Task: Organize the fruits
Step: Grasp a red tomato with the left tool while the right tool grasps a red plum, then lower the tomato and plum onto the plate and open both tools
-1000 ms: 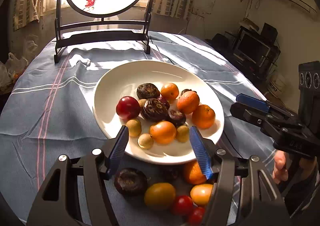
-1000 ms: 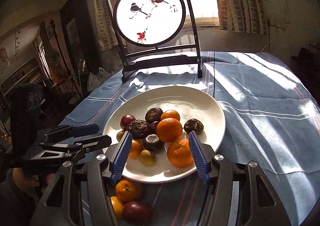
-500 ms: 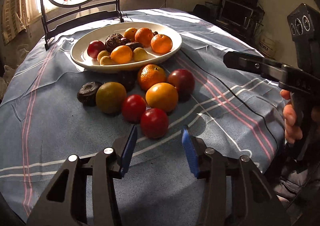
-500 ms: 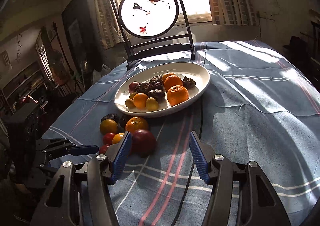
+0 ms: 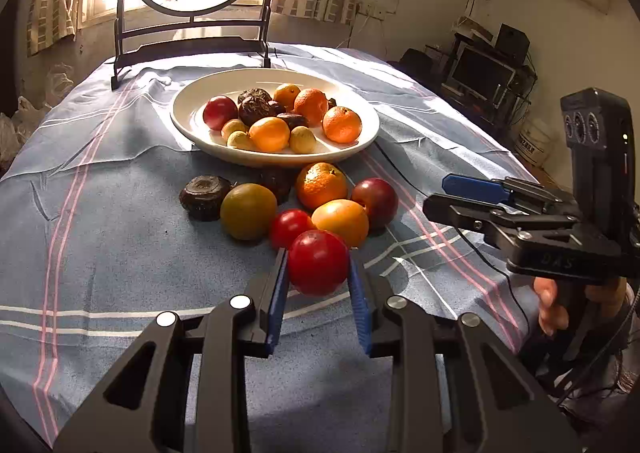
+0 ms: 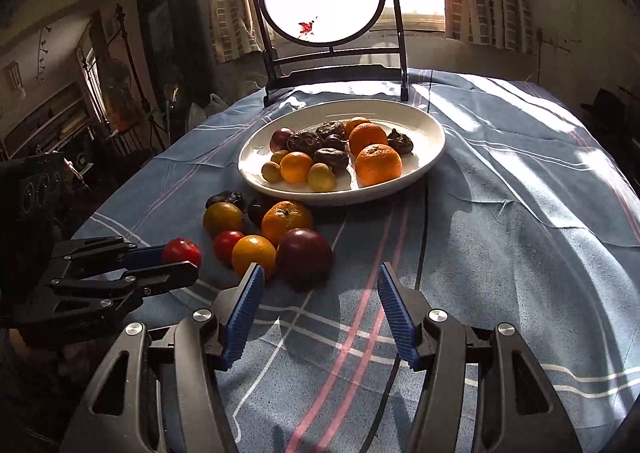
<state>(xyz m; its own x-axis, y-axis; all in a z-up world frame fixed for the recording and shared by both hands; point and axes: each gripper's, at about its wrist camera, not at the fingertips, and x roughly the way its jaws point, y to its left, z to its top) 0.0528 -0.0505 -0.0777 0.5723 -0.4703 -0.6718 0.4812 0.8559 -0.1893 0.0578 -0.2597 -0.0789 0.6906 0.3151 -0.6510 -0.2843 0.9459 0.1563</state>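
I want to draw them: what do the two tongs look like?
Both tongs, left and right, have black angular frames with silver bolts and blue ribbed pads. A black box with three round dials sits on the right one, held by a bare hand.

The right claw (image 5: 444, 195) body bears faint embossed lettering, unreadable.

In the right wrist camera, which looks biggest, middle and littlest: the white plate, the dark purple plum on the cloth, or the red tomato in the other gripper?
1. white plate, by far.
2. dark purple plum.
3. red tomato, gripped by the left gripper.

The plum sits nearer the camera, so its lead over the tomato is a bit unsure.
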